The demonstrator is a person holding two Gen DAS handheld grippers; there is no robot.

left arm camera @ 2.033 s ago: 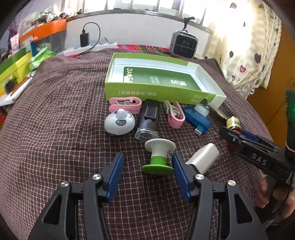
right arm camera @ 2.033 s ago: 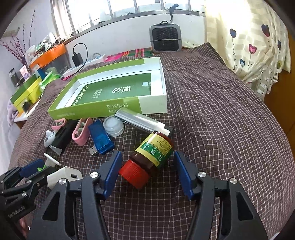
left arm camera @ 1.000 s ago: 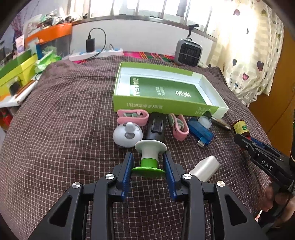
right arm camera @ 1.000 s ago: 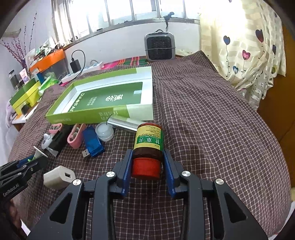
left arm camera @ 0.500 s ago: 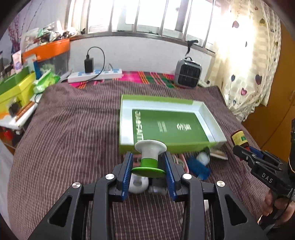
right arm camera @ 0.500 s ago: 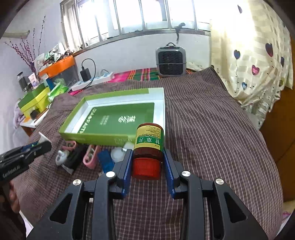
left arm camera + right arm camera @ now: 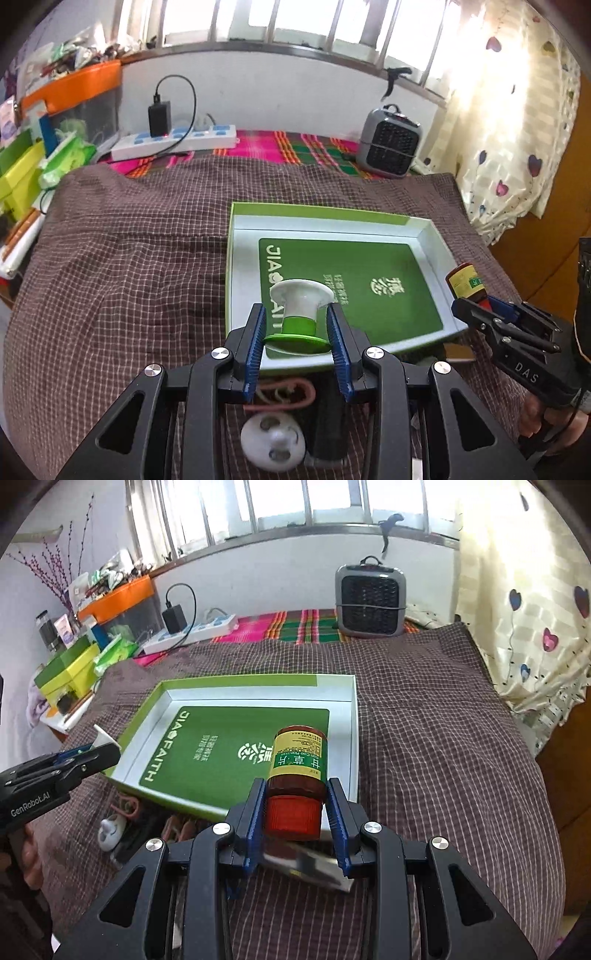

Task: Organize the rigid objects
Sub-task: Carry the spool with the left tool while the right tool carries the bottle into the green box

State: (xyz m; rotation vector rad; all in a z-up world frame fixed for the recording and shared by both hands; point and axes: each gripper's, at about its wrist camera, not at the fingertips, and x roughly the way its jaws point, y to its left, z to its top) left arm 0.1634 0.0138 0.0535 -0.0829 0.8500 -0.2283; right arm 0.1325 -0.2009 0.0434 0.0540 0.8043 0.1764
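My left gripper (image 7: 297, 330) is shut on a white and green spool-shaped object (image 7: 300, 314) and holds it in the air over the near left edge of the open green box (image 7: 243, 225). My right gripper (image 7: 295, 812) is shut on a brown medicine bottle (image 7: 299, 760) with a red cap and yellow-green label, raised over the box's (image 7: 352, 716) near right corner. The right gripper with the bottle (image 7: 464, 281) also shows at the right of the left wrist view. The left gripper (image 7: 99, 751) shows at the left of the right wrist view.
Below the grippers, on the checked brown cloth, lie a white round device (image 7: 273, 445), a pink clip (image 7: 284, 397), a black object (image 7: 328, 424) and a silver tube (image 7: 314, 867). A grey heater (image 7: 371, 600), a power strip (image 7: 173, 142) and coloured boxes (image 7: 70, 668) stand at the back.
Both grippers have closed on their objects, lifted them off the cloth and moved forward over the green box's near edge.
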